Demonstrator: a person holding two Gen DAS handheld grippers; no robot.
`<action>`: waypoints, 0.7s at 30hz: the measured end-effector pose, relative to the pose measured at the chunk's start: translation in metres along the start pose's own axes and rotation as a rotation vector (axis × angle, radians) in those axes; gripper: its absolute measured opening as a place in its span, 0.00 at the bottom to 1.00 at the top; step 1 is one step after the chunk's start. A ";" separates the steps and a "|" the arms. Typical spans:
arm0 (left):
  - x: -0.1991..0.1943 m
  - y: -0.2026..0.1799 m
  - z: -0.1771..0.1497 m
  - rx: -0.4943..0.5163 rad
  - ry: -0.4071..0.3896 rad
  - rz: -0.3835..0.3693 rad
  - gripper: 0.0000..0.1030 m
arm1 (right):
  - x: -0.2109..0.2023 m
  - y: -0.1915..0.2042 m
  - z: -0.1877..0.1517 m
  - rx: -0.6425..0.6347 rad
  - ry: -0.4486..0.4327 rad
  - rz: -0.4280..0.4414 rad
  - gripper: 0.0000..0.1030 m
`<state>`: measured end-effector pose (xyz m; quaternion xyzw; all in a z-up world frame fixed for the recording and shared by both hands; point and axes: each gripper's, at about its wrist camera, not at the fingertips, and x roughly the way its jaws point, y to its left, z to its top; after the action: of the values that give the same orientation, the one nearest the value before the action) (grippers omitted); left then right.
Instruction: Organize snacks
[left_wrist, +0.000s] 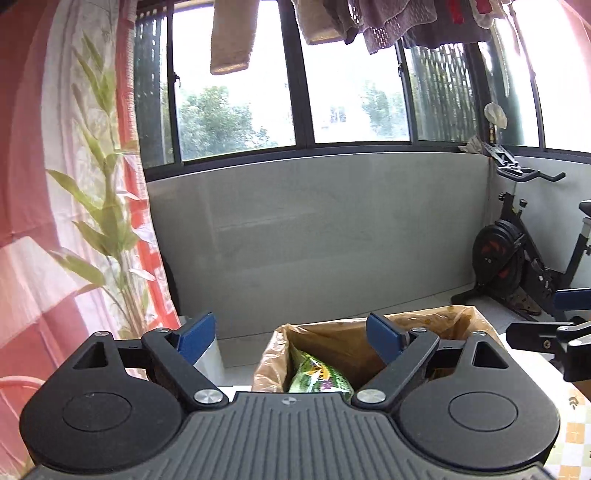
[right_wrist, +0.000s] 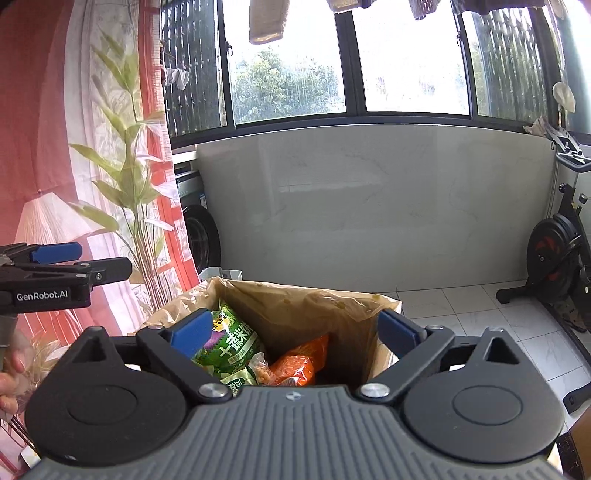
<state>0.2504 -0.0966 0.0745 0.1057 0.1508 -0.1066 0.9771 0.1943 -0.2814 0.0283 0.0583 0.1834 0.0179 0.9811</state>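
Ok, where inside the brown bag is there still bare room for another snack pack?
The brown bag is free along its right wall, beside the orange pack. Its left side is crowded: the green pack leans there. Both the left gripper and the right gripper are open, holding nothing.

Laundry (left_wrist: 233, 40) is hanging above the windows (right_wrist: 288, 70) while an exercise bike (left_wrist: 517, 254) is standing beside a floral curtain (right_wrist: 92, 147).

left gripper (left_wrist: 290, 338) gapes above bagged green snack (left_wrist: 317, 376).
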 end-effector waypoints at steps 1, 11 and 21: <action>-0.009 -0.002 0.001 0.008 -0.009 0.024 0.88 | -0.005 0.002 0.000 0.002 -0.005 -0.005 0.96; -0.052 0.021 -0.003 -0.133 -0.017 -0.083 0.88 | -0.050 0.016 -0.003 0.053 -0.053 -0.023 0.96; -0.054 0.027 -0.009 -0.123 0.013 -0.048 0.89 | -0.068 0.020 -0.006 0.066 -0.052 -0.037 0.96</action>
<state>0.2043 -0.0594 0.0875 0.0423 0.1658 -0.1196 0.9780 0.1288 -0.2652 0.0494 0.0878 0.1595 -0.0076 0.9833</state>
